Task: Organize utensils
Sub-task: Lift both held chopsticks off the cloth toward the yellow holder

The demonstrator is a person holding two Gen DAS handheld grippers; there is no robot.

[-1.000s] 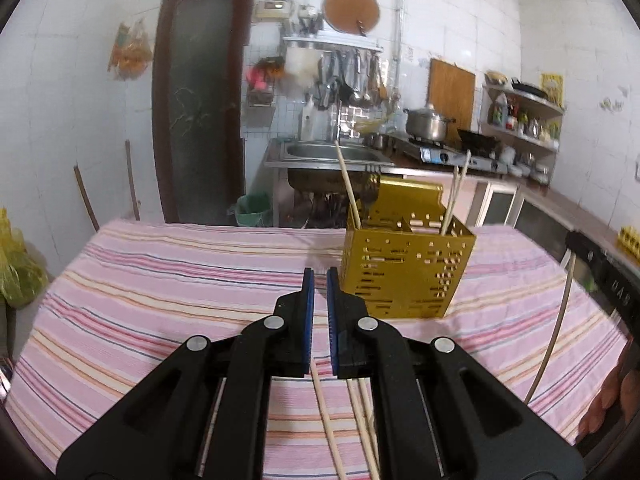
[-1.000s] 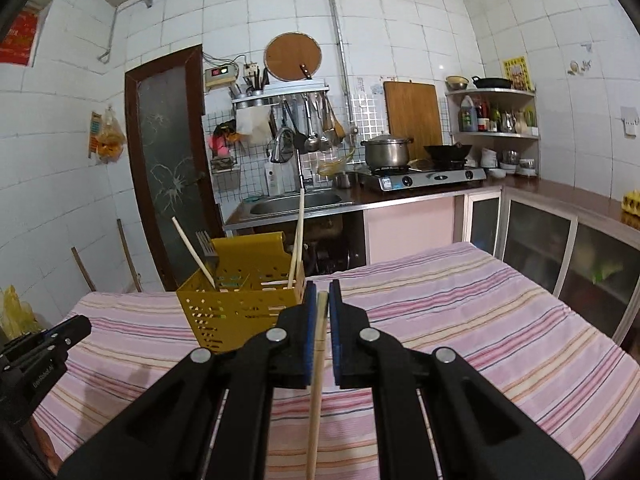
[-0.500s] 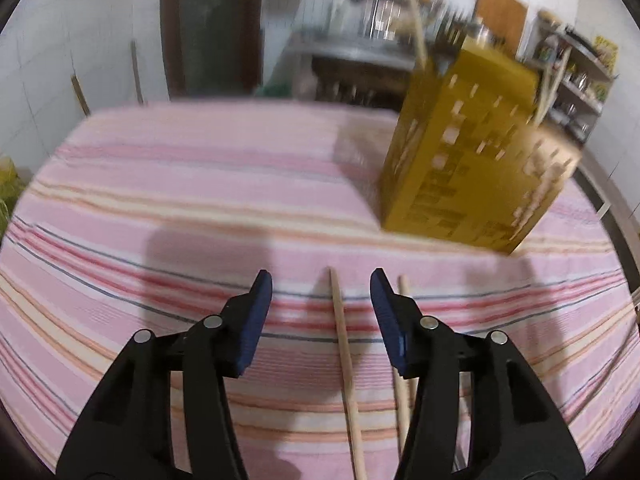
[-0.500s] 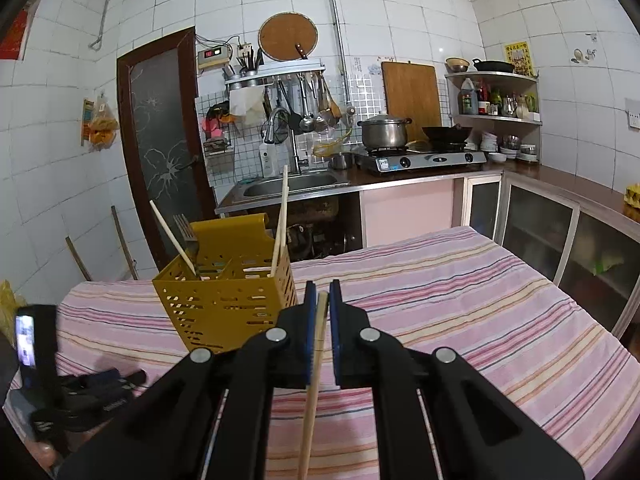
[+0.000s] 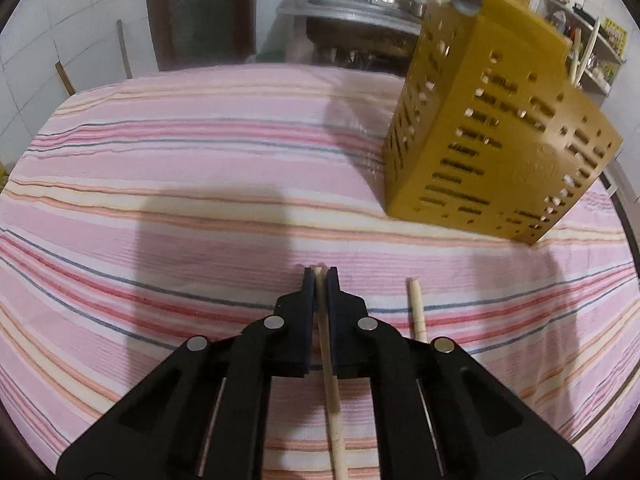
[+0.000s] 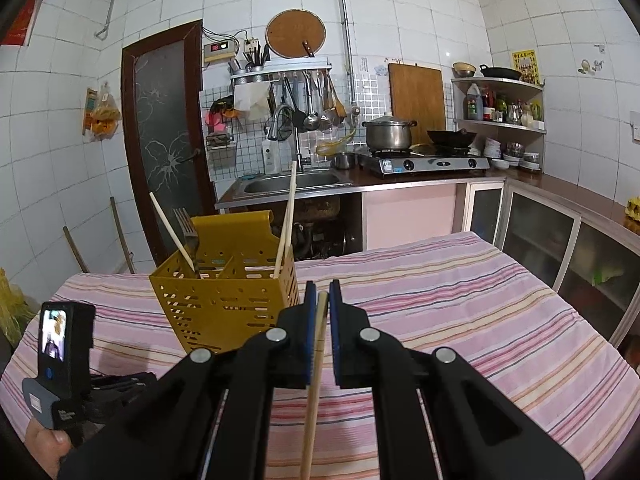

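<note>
Chopsticks: I have one in each gripper, and one more lies loose on the cloth.
Left gripper (image 5: 319, 276): my jaws are squeezed tight on a chopstick (image 5: 325, 344) down at the striped tablecloth (image 5: 160, 184). I grip it close to its far tip, and the long end runs back under me.
Loose chopstick (image 5: 416, 308): it lies flat just to the right of my left jaws.
Right gripper (image 6: 322, 300): my jaws are pinched on another chopstick (image 6: 314, 376), held up in the air. Its long end hangs down toward me.
Yellow holder (image 6: 228, 300): it stands ahead and to the left of my right jaws. In the left view it is ahead and to the right. A fork (image 6: 187, 227) and a few sticks already poke out of it.
Slip risk: I think the thin round sticks could twist or slide out, because I hold each one near its end.
Bump risk: a long tail could knock the holder or the loose stick as I swing.
Miss risk: the slots are small, so a tilted stick may hit the rim.
</note>
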